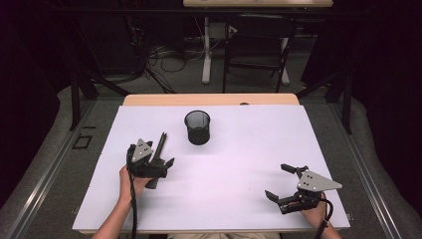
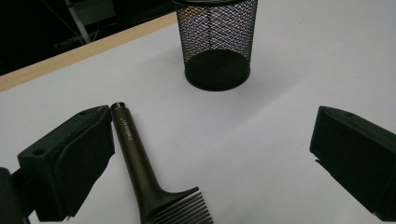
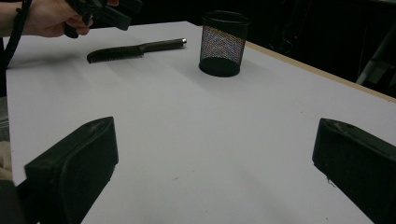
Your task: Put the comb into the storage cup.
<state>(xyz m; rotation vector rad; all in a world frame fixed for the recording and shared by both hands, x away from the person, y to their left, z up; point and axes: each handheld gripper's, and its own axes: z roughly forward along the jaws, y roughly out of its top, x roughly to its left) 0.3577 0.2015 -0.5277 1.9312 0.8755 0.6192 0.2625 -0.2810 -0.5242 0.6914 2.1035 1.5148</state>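
Left gripper (image 1: 166, 149) over a comb (image 2: 144, 179), jaws spread; right gripper (image 1: 279, 181) idle and open.

At the table's (image 1: 234, 194) left, a forearm comes up from the near edge and the hand (image 1: 130, 180) holds the left gripper just above the sheet, pointing away from the person. The comb lies flat between its wide-open jaws, handle tip beside the left jaw, teeth toward the camera; neither pad clearly touches it. Beyond the comb, near the far edge, a black mesh cup (image 1: 197, 127) stands upright, nothing seen inside. At the right, the other hand (image 1: 313, 213) holds the right gripper low near the front edge, pointing left, jaws wide apart over bare sheet, well apart from comb and cup.
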